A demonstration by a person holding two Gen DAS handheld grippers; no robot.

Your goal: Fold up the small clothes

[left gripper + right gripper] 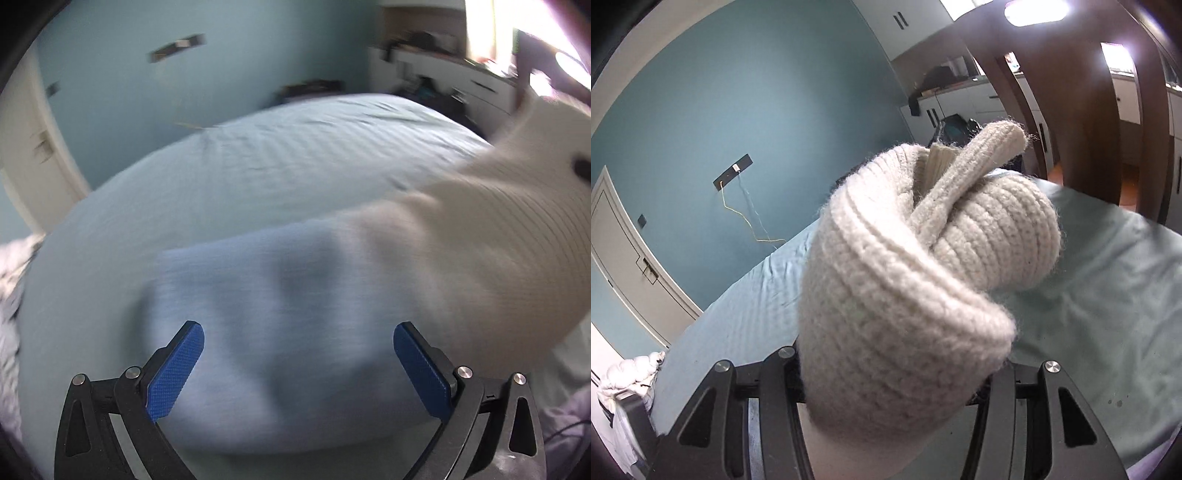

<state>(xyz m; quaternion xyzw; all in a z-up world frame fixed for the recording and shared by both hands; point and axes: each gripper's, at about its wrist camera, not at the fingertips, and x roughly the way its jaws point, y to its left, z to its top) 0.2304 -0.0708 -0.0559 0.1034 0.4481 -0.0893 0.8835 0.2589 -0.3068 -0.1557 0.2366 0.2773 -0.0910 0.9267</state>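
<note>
A cream knitted garment (905,280) fills the middle of the right wrist view, bunched and lifted above the bed. My right gripper (890,380) is shut on it; its fingertips are hidden under the knit. In the left wrist view the same garment (480,236) hangs blurred at the right, above the bed. My left gripper (297,365) is open and empty, its blue pads (177,369) wide apart over a pale blue folded cloth (280,332) lying on the bed.
The bed has a light blue sheet (258,166) (1108,332). A teal wall (738,110) and a white door (624,251) stand behind. White clothes (628,373) lie at the bed's left edge. Dark wooden posts (1089,110) and cabinets are at the right.
</note>
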